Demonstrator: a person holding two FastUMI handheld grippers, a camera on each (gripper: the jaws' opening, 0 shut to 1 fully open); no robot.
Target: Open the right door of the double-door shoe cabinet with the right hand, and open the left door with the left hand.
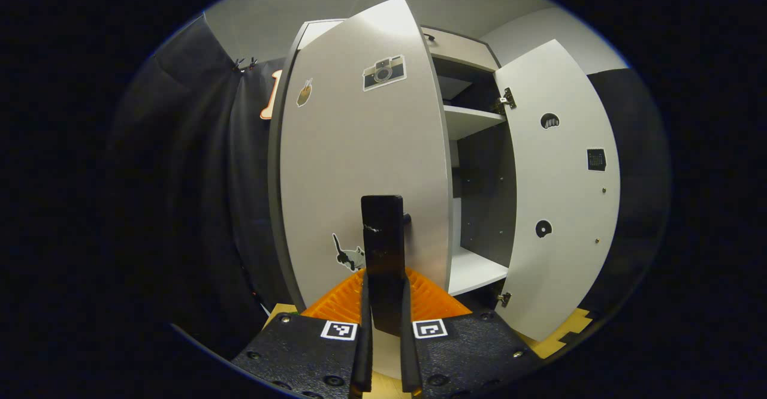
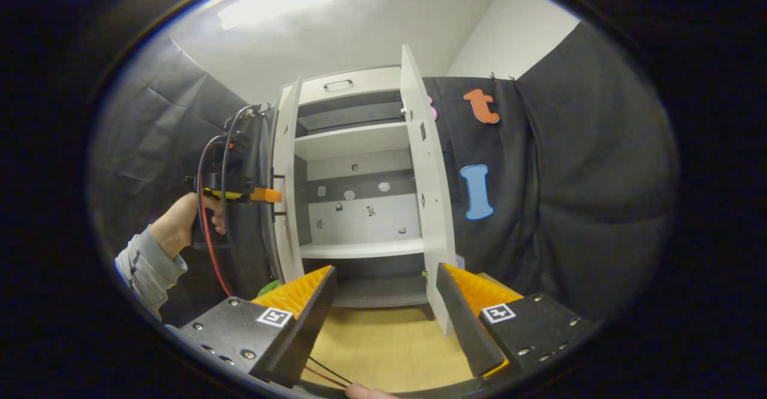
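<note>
Grey striped sleeve point(image 2: 144, 267); black hand-held gripper point(image 2: 230, 171) body, red and black cables point(image 2: 207, 231), screwed plates with square black-white markers point(image 2: 274, 317).

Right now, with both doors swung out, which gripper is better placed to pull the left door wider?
Left. The left gripper is clamped on the left door's handle, while the right gripper is open, off the right door.

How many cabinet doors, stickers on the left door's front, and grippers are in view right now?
Cabinet doors: 2 (left door, right door, both open)
Stickers on the left door's front: 3 (camera sticker, drink sticker, cat sticker)
Grippers: 2 (left gripper closed on the handle, right gripper open)
Total: 7
</note>
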